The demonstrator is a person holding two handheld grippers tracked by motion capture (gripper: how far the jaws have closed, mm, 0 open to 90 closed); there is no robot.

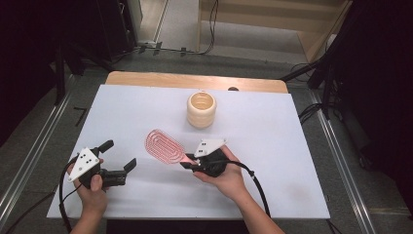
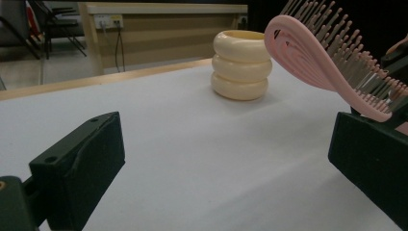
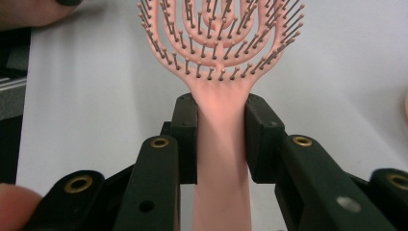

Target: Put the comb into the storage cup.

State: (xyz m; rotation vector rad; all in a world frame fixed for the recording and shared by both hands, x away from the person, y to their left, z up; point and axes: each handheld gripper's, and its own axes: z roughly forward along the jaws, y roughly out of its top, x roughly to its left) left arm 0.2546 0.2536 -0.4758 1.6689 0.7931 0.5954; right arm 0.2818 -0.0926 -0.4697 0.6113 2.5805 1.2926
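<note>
A pink vented hairbrush (image 1: 164, 146) is held over the white table, its bristles up and its head pointing to the far left. My right gripper (image 1: 187, 163) is shut on the hairbrush handle (image 3: 221, 139), both jaws pressed against its sides. A cream ribbed cup (image 1: 201, 109) stands upright farther back, near the table's middle. My left gripper (image 1: 118, 156) is open at the front left with nothing between its jaws. From the left gripper view the hairbrush (image 2: 327, 62) hangs at the right and the cup (image 2: 241, 65) stands ahead.
The white table top (image 1: 272, 146) has a wooden strip (image 1: 195, 80) along its far edge. Black stands and cables sit on the floor around it. Metal rails run along both sides.
</note>
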